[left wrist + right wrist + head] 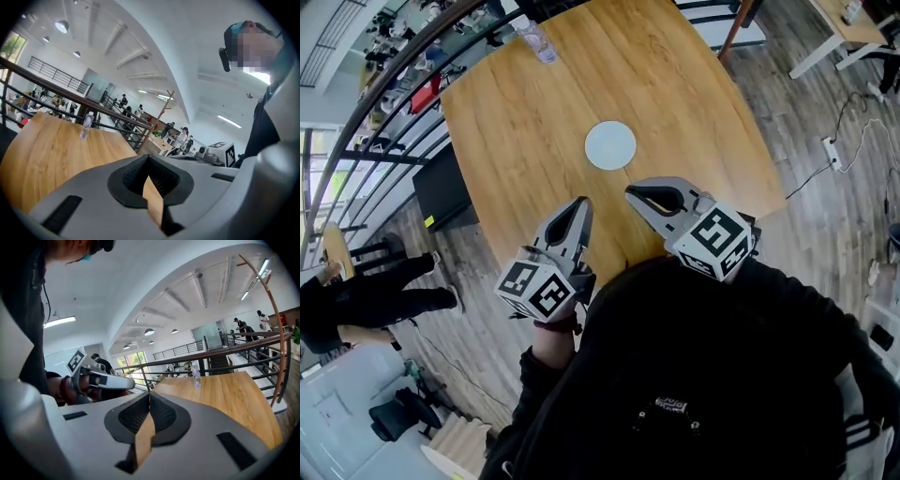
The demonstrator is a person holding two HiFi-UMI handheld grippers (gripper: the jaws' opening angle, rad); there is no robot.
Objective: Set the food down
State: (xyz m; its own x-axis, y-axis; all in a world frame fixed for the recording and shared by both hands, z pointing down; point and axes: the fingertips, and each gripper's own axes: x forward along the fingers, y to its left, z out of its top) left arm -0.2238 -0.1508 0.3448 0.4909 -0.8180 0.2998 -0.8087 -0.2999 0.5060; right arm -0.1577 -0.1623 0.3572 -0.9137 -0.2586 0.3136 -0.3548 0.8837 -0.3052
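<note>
A round white plate [610, 145] lies bare on the wooden table [694, 103], and no food shows in any view. My left gripper [581, 202] hovers over the table's near edge, below and left of the plate, its jaws together with nothing between them [149, 157]. My right gripper [631, 193] is beside it, just short of the plate, also shut and empty [149, 394]. Both are raised and tilted, looking across the table top. Each gripper view catches the other gripper off to one side.
A clear plastic bottle [537, 42] stands near the table's far edge, by a dark railing [403, 84]. A black flat panel [442, 187] leans at the table's left side. A cable and power strip [831, 150] lie on the floor to the right. People stand beyond.
</note>
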